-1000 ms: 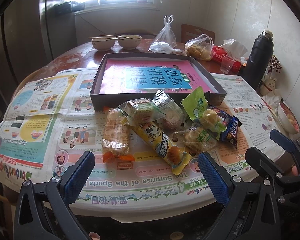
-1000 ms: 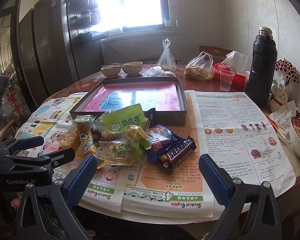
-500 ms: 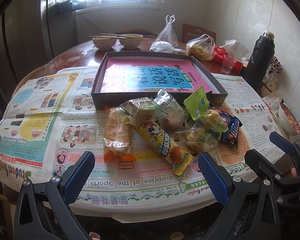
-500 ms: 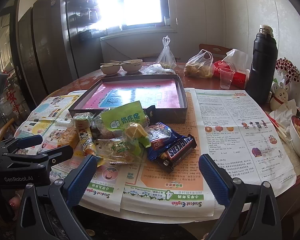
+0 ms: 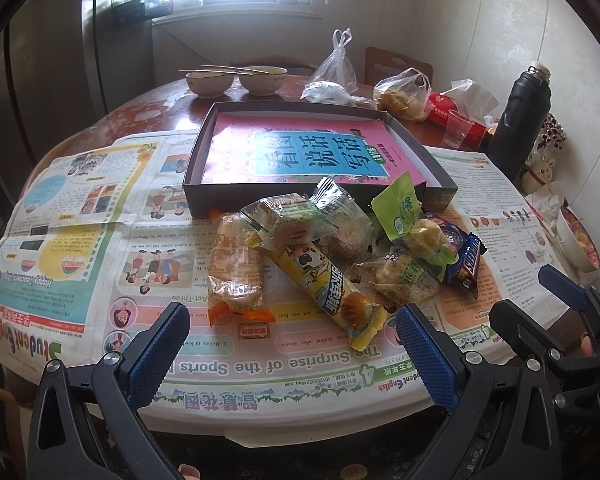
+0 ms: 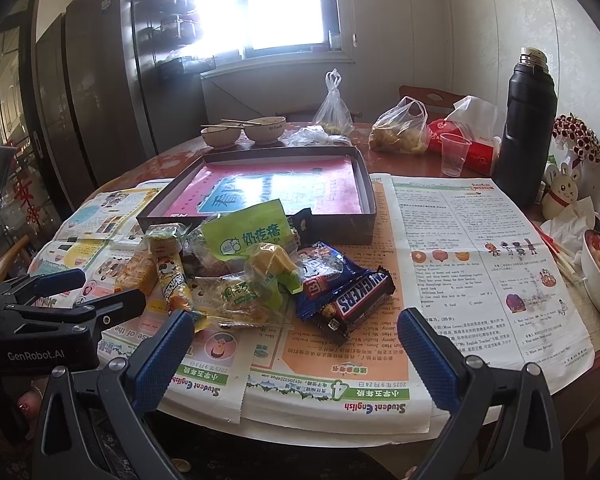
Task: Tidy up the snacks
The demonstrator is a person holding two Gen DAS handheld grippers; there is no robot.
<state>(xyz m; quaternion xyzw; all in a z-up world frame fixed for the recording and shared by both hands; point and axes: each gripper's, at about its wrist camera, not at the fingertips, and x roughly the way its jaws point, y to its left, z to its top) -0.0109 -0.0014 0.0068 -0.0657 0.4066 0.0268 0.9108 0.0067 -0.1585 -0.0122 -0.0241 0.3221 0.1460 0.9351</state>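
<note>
On the newspaper-covered table, a heap of wrapped snacks lies just in front of my dark shallow box. I hold my left gripper and right gripper near the table edge, fingers spread wide, gripping nothing.

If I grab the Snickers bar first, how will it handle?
The Snickers bar looks stiff, so it probably lifts without sagging. Its glossy wrapper may slip. It leans on a blue packet, which may shift.
</note>
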